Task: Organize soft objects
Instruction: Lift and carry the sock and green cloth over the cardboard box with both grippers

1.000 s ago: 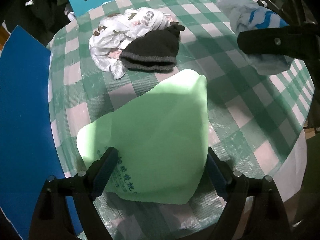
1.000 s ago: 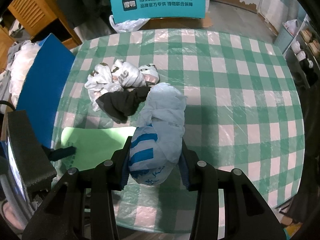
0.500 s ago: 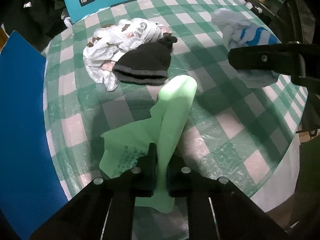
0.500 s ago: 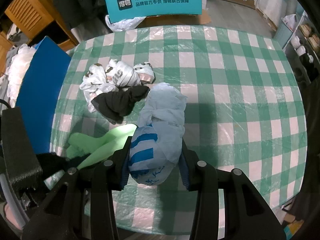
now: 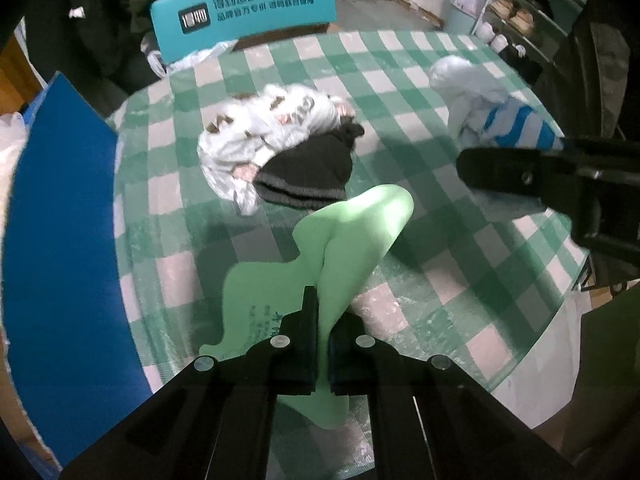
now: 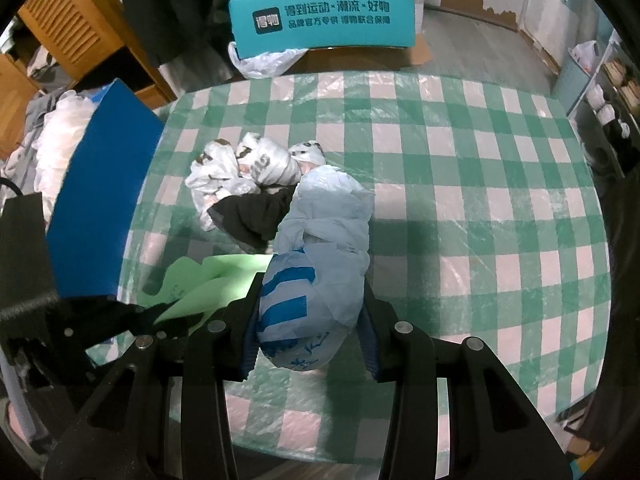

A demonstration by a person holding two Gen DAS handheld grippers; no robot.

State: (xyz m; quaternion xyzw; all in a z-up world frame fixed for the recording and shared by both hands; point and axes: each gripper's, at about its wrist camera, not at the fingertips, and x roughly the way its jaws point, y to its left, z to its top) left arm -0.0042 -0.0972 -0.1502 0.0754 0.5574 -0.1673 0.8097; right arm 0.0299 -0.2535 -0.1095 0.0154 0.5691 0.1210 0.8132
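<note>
- The blue board (image 5: 60, 248) is standing along the left edge of the round table with the green-and-white checked cloth (image 5: 420, 80)
- The left gripper (image 5: 323, 344) is pinching the light green bag (image 5: 352, 236) at the near left, its jaws fully closed on a bunched fold, with one corner drooping below them and the far end arching up over the cloth
- The white printed bag (image 5: 256, 132) is lying crumpled in the middle, and the dark knit hat (image 5: 308, 176) is resting against its near side
- The right gripper (image 6: 308, 332) is clamping the pale bag with blue stripes (image 6: 320, 264), jaws partly apart and pressing both its sides; the bundle is sitting scrunched on the cloth, just right of the green bag
- A teal chair back (image 6: 324, 16) with white lettering is showing beyond the far edge
</note>
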